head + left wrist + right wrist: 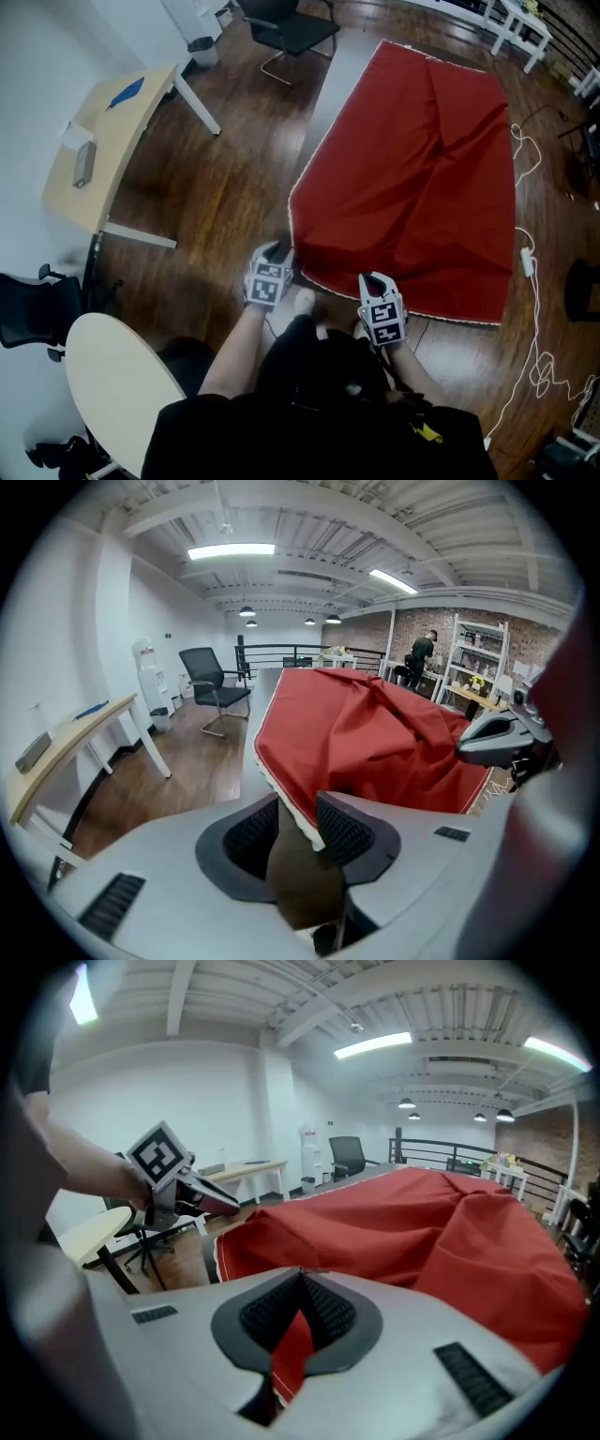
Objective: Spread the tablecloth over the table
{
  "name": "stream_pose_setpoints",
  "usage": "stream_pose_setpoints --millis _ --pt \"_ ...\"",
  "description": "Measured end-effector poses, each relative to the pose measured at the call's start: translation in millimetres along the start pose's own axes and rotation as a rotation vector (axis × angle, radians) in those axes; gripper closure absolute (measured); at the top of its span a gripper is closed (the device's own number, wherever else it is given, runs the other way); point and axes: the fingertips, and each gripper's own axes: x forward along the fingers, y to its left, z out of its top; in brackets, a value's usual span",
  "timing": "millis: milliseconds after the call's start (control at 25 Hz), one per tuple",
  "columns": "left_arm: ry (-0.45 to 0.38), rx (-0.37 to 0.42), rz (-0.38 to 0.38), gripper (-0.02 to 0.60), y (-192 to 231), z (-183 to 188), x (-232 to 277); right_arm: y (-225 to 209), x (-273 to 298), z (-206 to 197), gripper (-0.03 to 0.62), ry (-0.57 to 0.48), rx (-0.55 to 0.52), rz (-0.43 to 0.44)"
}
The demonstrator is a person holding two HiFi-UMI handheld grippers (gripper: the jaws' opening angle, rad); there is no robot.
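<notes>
The red tablecloth (412,169) looks limp and light, best taken by its hem: the right gripper (373,279) pinches it, the left gripper (278,249) stands parted around it.

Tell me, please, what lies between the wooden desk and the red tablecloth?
Bare wooden floor, then an uncovered grey strip of the table, separate desk from tablecloth; the head view shows it.

Open wooden floor (220,183) runs along the left of the bench (342,70), a wide lane between the red tablecloth (422,169) and the light wooden desk (112,141). A black chair (286,28) stands at the lane's far end. On the right, white cables (537,323) snake over the floor (close beside the cloth's edge). A round white table (112,384) crowds the person's left arm.
</notes>
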Motion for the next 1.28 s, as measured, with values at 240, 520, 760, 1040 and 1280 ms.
stream_pose_setpoints --millis 240,520,760,1040,1280 --pt "0.146 0.070 -0.234 0.380 -9 -26 39 6 39 -22 0.588 0.117 0.094 -0.113" --pt "0.178 0.320 -0.256 0.448 -37 -31 43 1 39 -34 0.588 0.175 0.101 -0.177" --pt "0.233 0.240 -0.276 0.561 -46 -36 46 -16 25 -44 0.588 0.197 0.105 -0.189" --pt "0.214 0.099 -0.189 0.566 5 -40 31 -25 28 -62 0.588 0.252 0.055 -0.167" --pt "0.167 0.044 -0.102 0.566 56 -42 13 -26 30 -68 0.588 0.285 0.059 -0.169"
